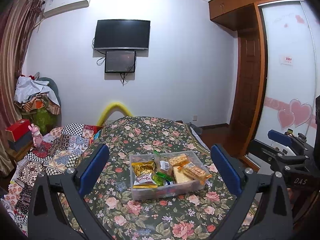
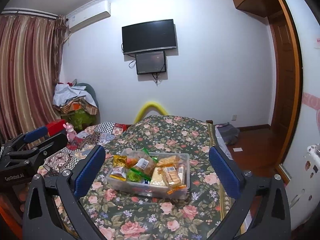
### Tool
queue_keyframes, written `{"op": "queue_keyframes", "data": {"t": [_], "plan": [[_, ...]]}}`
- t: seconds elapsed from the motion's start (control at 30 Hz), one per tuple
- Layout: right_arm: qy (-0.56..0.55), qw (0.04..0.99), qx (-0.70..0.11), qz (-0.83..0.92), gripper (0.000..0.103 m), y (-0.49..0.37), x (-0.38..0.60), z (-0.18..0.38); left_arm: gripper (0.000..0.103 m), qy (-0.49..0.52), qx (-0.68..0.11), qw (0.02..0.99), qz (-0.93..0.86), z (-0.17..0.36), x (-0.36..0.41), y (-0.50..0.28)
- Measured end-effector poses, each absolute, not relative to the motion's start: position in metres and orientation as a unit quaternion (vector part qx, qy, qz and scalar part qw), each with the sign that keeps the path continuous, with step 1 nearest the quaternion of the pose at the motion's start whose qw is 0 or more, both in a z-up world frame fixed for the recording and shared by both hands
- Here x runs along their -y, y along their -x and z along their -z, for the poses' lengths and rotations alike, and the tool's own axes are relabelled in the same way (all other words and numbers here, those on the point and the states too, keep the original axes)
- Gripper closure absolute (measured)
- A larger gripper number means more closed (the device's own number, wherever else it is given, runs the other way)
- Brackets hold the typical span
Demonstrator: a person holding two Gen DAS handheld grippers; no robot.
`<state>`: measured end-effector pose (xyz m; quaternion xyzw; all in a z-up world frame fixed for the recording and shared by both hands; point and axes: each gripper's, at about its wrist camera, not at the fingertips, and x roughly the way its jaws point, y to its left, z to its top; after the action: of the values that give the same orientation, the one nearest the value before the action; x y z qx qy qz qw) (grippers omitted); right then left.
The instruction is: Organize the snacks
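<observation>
A clear plastic box (image 1: 140,195) full of wrapped snacks sits on the floral table cover (image 1: 140,216); it also shows in the right wrist view (image 2: 180,193). Inside lie a gold packet (image 1: 142,168), a labelled bread bag (image 1: 165,167), cracker packs (image 1: 195,171) and a green wrapper (image 1: 158,180). My left gripper (image 1: 160,170) is open and empty, held above and in front of the box. My right gripper (image 2: 157,170) is open and empty too, also short of the box. Each gripper shows at the edge of the other's view.
A patchwork-covered bed (image 1: 60,146) lies left of the table. A cluttered pile (image 1: 38,98) and red box (image 1: 18,129) stand by the curtain. A wardrobe (image 1: 288,70) stands right. A television (image 1: 122,35) hangs on the far wall.
</observation>
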<state>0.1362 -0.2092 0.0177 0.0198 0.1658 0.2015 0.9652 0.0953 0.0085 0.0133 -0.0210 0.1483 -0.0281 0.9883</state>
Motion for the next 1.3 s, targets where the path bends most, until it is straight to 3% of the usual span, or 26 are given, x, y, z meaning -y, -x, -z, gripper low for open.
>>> {"op": "queue_keyframes", "data": {"t": [1.3], "plan": [[-0.008, 0.968, -0.163, -0.193, 0.0, -0.1319, 0.2061, -0.0182, 0.0, 0.032, -0.157, 0.986, 0.037, -0.0073, -0.013, -0.0968]]}}
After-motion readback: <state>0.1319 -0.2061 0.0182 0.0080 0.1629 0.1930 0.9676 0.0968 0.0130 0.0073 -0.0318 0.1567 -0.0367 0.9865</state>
